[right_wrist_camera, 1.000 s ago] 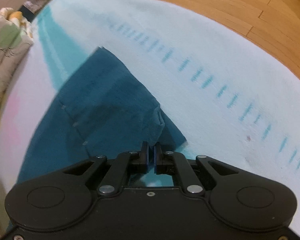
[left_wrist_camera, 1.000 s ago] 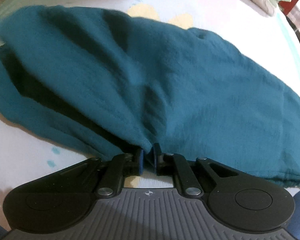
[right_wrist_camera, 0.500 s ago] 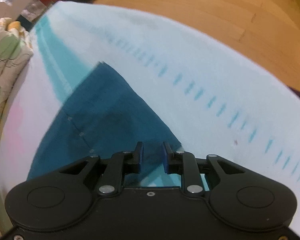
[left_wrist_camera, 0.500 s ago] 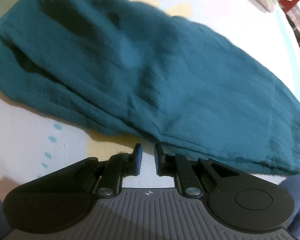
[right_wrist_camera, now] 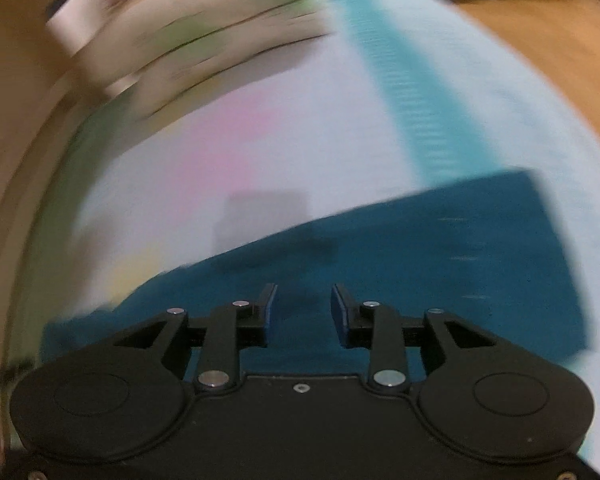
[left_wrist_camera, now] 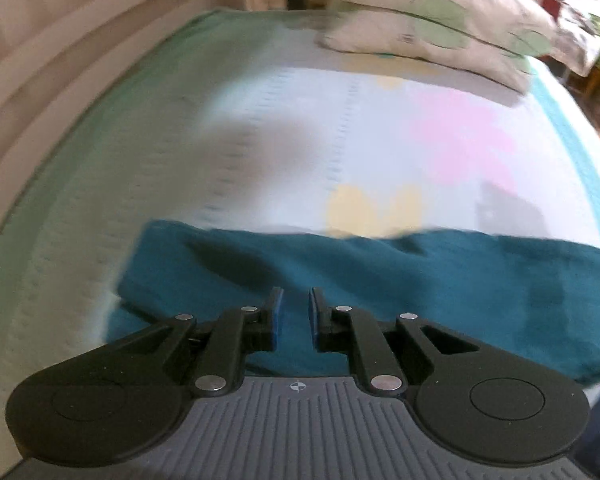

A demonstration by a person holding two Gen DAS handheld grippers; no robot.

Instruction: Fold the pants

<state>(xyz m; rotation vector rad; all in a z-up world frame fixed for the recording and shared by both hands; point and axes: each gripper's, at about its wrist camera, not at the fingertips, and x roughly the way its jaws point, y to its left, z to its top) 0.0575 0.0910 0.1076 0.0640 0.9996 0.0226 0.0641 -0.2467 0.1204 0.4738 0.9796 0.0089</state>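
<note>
Teal cotton pants (left_wrist_camera: 380, 276) lie folded lengthwise across the near part of the pastel bedsheet (left_wrist_camera: 340, 128). Left gripper (left_wrist_camera: 294, 314) stands slightly apart, empty; right gripper (right_wrist_camera: 303, 314) is opening, nothing between. Careless regrasping might catch only the top layer, undoing the fold.

Pillows (right_wrist_camera: 188, 52) smeared by blur

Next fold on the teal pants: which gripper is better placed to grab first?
Left, tentatively. The left gripper sits near the pants' end edge; the right gripper, empty and opening, is over mid-cloth.
</note>
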